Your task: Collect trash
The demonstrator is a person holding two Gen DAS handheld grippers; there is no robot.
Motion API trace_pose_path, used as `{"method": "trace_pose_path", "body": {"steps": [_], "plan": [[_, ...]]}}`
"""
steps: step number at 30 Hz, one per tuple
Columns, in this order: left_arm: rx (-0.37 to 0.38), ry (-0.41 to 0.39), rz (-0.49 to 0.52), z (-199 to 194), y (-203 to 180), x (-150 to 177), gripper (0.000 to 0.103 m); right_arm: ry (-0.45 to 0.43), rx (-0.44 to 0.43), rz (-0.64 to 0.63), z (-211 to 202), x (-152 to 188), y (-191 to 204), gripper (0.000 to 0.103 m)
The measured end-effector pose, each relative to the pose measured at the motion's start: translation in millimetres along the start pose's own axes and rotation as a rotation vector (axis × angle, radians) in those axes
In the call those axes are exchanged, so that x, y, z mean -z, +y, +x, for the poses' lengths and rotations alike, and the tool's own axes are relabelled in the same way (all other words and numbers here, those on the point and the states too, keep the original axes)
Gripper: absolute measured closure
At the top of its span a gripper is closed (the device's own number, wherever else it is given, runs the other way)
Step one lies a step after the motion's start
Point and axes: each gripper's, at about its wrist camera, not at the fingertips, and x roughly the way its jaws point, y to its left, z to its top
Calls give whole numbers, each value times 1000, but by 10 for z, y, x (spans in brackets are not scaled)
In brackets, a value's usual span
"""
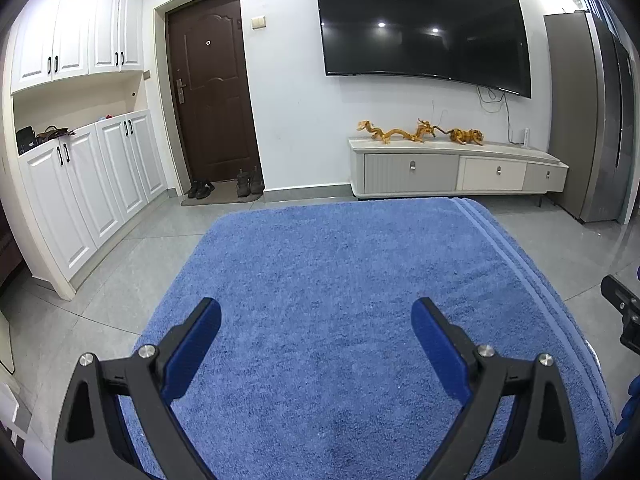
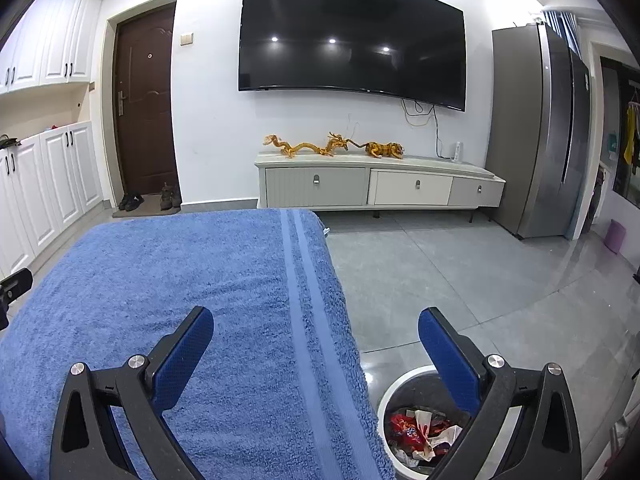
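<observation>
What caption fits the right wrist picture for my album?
Open right tongs hover over the blue towel, beside a white bin holding crumpled trash.

bin (image 2: 384, 396) partly behind hand-held gripper finger, trash (image 2: 420, 432) kinds unclear, towel (image 2: 200, 280) cut off below

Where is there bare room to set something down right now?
The whole blue towel is bare between both open hand-held grippers. Grey floor between towel and TV cabinet is free. Only the trash bin is crowded with wrappers.

Bright, sharp, fisheye-warped, dark-cornered frames
</observation>
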Motion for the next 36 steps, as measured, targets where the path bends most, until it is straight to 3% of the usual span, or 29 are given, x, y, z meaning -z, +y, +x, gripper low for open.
{"method": "trace_pose_path", "body": {"steps": [36], "plan": [[5,7,-4,28,28,40,7,-6,14,-16,-19,16,66,0]]}}
